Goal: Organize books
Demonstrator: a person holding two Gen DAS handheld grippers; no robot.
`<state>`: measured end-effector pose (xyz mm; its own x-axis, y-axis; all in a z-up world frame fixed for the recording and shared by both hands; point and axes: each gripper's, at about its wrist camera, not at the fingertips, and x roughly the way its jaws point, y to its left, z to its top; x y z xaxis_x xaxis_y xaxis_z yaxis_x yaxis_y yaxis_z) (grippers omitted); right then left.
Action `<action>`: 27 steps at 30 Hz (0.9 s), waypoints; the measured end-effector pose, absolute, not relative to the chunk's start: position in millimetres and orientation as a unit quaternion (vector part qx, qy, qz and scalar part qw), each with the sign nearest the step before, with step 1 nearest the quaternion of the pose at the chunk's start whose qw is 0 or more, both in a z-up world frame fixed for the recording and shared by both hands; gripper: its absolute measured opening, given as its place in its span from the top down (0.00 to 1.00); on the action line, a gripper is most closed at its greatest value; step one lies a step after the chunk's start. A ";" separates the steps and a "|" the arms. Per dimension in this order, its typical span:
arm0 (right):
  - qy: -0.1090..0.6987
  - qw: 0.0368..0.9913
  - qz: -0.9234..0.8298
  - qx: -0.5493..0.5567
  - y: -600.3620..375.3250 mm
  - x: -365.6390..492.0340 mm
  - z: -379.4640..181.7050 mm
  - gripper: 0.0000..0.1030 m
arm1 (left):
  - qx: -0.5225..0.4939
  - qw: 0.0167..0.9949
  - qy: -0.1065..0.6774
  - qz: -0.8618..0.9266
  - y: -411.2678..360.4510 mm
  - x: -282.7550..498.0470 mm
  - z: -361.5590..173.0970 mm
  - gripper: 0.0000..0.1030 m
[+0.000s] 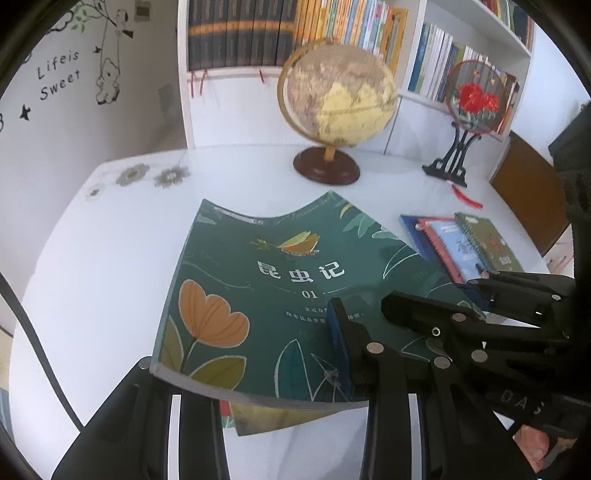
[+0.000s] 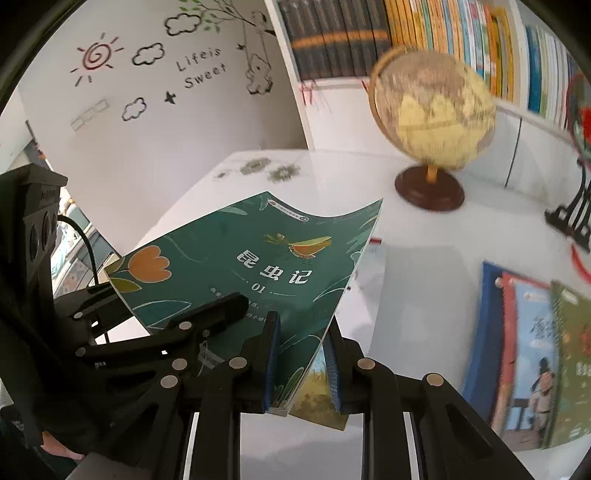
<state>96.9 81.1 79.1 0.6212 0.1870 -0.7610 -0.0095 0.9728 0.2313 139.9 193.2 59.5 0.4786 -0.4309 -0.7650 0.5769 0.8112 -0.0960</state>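
Note:
A green book (image 1: 266, 291) with an orange flower and white Chinese title is held above the white table (image 1: 110, 258), its cover bowed. It also shows in the right wrist view (image 2: 258, 266). A second, yellowish book (image 2: 314, 402) lies under it in the same grip. My left gripper (image 1: 251, 373) is shut on the book's near edge. My right gripper (image 2: 303, 369) is shut on the book's corner, its blue pads (image 2: 273, 354) on both faces. A stack of three books (image 1: 461, 243) lies on the table to the right, also in the right wrist view (image 2: 535, 350).
A globe (image 1: 336, 99) on a brown base stands at the table's back. A round red-flower fan on a black stand (image 1: 465, 122) stands to its right. A white bookshelf (image 1: 280, 33) full of books runs behind. A brown chair back (image 1: 528, 192) is at the right edge.

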 end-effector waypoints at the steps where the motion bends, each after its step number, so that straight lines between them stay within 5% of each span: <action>1: 0.439 0.890 0.054 0.111 79.9 100.9 72.4 0.79 | 0.085 0.851 0.425 -0.296 193.3 143.6 53.0 0.68; 9: 0.474 0.864 0.037 0.162 70.0 114.4 40.0 0.77 | 0.063 0.835 0.458 -0.298 198.0 153.2 30.6 0.67; 16: 0.500 0.849 0.033 0.169 77.5 113.1 26.0 0.76 | 0.033 0.813 0.519 -0.261 223.7 155.8 6.6 0.53; 27: 0.518 0.849 -0.009 0.105 82.8 116.6 6.0 0.75 | 0.022 0.824 0.532 -0.194 251.6 142.3 4.1 0.53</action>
